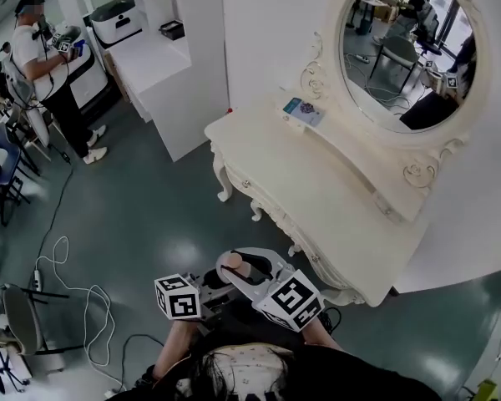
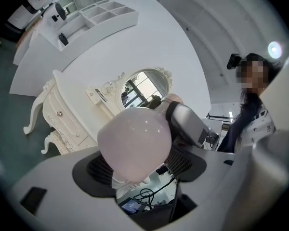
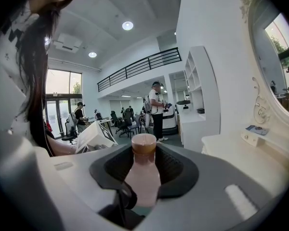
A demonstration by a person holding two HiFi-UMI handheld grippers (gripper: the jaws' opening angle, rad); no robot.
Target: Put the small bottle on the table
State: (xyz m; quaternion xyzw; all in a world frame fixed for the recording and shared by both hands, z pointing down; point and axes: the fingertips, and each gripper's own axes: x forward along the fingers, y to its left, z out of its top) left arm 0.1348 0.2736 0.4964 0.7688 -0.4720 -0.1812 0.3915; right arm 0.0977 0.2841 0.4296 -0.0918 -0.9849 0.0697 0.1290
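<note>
Meeting at bottle point(image 1: 231, 262): left tool point(image 1: 213, 281), right tool point(image 1: 255, 272).

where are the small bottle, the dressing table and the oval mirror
small bottle point(image 3: 142, 177): right gripper view, on its pink body below the cap
dressing table point(image 1: 317, 186): head view, on the bare white top
oval mirror point(image 1: 407, 57): head view, on the glass inside the carved frame

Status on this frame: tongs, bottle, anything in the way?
Both clamped on small bottle: left tongs, right tongs. Bottle airborne by the holder's body, not yet on dressing table. Tabletop bare except small box at back.
</note>
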